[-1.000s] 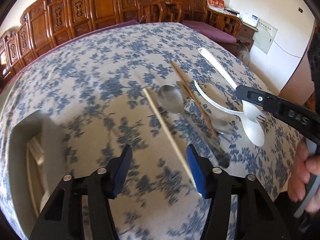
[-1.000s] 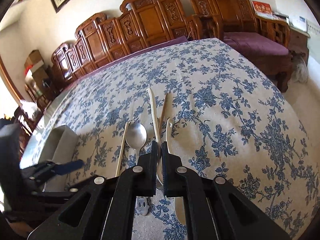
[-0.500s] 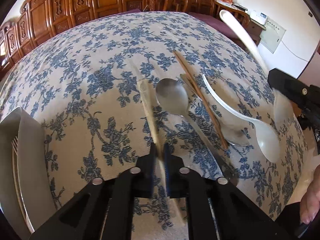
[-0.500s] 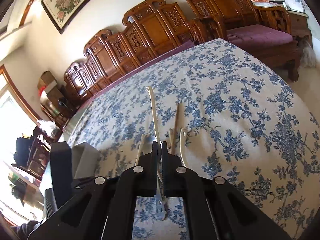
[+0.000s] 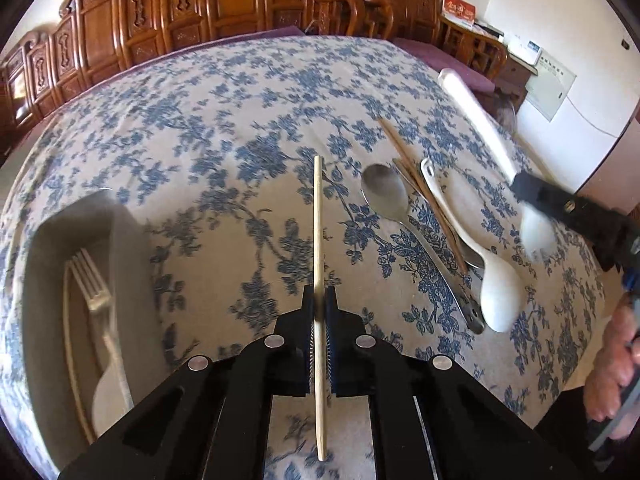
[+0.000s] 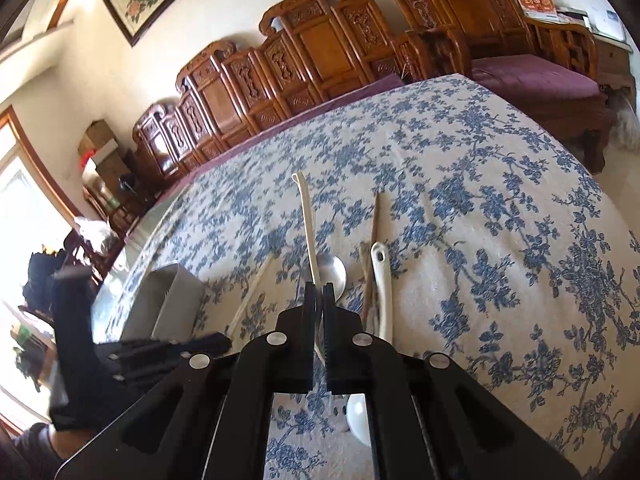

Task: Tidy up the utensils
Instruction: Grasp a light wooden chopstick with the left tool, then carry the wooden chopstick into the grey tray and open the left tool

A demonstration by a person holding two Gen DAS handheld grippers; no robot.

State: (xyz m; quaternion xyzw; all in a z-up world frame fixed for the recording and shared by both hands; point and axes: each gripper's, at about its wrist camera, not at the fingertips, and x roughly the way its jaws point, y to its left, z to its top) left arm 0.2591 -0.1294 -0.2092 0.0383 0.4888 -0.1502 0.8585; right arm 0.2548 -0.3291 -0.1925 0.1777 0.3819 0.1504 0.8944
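Left hand-held gripper (image 5: 319,304) pinches chopstick (image 5: 318,216), long axis straight ahead; tray (image 5: 44,248) lies to its left, nearer this hand. Right hand-held gripper (image 6: 319,300) pinches white fork (image 6: 306,216).

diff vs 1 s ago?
Left claw was open around the pale chopstick; it has since shut on it and lifted it off the cloth. Right claw was already shut on the white fork and has raised it. Metal spoon, white spoon, brown chopsticks and tray unmoved.
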